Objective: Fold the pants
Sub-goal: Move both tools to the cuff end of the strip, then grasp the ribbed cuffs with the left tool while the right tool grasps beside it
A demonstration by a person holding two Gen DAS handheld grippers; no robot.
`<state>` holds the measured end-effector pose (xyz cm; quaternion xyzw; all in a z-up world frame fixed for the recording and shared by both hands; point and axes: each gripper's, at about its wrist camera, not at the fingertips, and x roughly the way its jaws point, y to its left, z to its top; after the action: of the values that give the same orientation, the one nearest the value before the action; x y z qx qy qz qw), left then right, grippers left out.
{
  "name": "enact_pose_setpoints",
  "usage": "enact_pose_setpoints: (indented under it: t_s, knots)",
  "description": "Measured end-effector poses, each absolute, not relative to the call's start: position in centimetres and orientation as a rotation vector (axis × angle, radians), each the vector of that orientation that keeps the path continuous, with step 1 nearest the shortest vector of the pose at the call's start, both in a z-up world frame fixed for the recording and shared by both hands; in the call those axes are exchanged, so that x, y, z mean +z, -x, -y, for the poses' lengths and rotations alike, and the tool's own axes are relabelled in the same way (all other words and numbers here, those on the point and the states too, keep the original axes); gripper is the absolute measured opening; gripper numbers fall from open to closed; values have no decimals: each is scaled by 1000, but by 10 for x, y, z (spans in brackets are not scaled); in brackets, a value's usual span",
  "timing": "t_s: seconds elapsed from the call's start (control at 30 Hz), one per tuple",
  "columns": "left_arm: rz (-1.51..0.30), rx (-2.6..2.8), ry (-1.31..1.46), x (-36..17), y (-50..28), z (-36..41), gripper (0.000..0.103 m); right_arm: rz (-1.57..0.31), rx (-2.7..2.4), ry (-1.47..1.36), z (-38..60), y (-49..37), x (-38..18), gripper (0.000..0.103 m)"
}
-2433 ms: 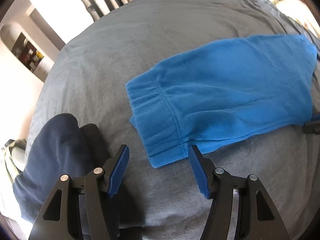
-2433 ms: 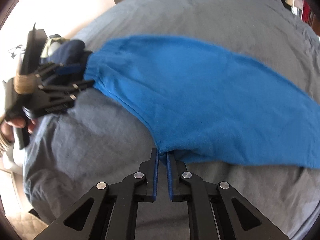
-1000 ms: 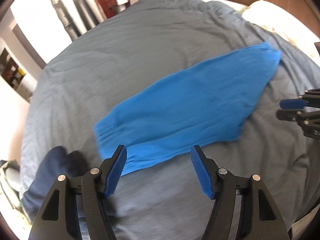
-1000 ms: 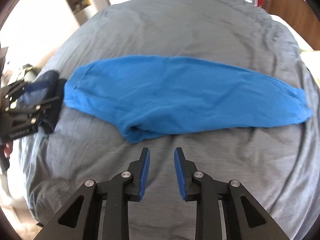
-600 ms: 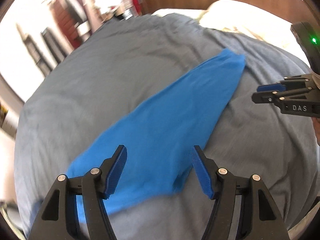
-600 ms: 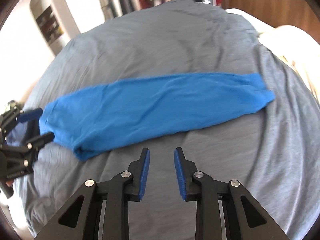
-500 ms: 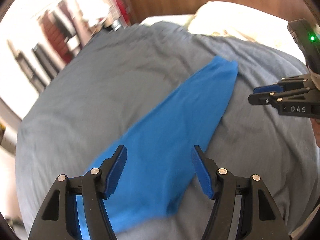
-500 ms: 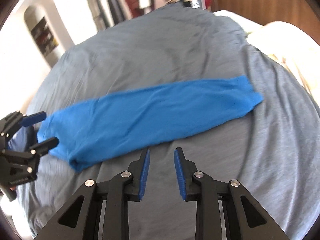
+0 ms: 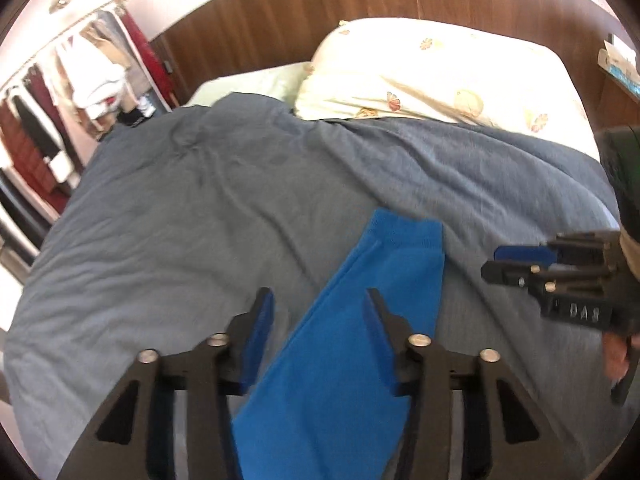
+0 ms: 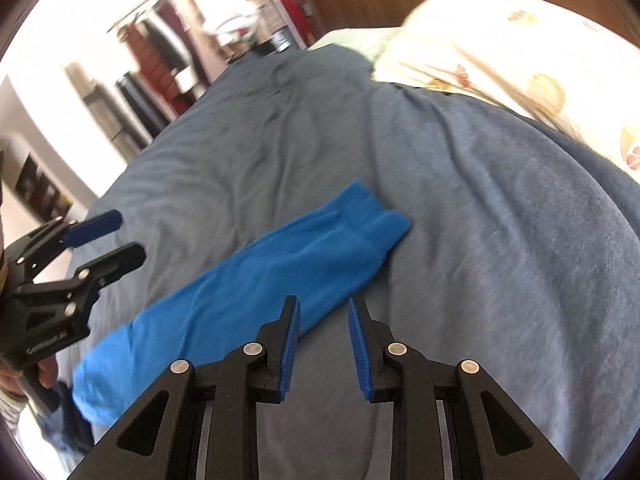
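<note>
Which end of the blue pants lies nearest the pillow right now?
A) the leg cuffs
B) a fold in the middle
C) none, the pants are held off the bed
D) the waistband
A: the blue pants lie flat on the grey duvet with their ribbed cuff end pointing at the pillow; both grippers are open above them.

— Bright blue pants (image 9: pixel 352 344), folded lengthwise into one long narrow strip, lying flat on the grey duvet (image 9: pixel 168 240).
— And relative to the claws?
— Running under and beyond the left gripper (image 9: pixel 320 336); cuffed end ahead-left of the right gripper (image 10: pixel 322 338).
</note>
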<state>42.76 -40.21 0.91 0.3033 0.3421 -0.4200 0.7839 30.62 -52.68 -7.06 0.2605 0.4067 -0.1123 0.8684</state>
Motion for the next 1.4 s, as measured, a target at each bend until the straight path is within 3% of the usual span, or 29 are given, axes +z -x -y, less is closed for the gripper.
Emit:
enact_pose_setpoints:
  t_s: [0.13, 0.23, 0.3, 0.5, 0.8, 1.13, 1.4]
  knots:
    - [-793, -963, -662, -10, -448, 447, 29, -833, -286, -589, 552, -318, -83, 25]
    - [-826, -987, -670, -23, -466, 474, 28, -835, -324, -635, 572, -326, -100, 24]
    - [-839, -998, -691, -33, -477, 489, 28, -839, -326, -662, 582, -330, -108, 18]
    - [-886, -1031, -766, -67, -502, 523, 21, -852, -319, -688, 590, -342, -126, 17]
    - [-979, -1119, -813, -103, -513, 538, 19, -872, -352, -664, 595, -359, -144, 14]
    - [-1120, -1310, -742, -97, -513, 535, 10, -817, -296, -710, 592, -360, -144, 14]
    - [-1156, -1387, -822, -110, -507, 549, 10, -824, -324, -550, 572, -367, -127, 14]
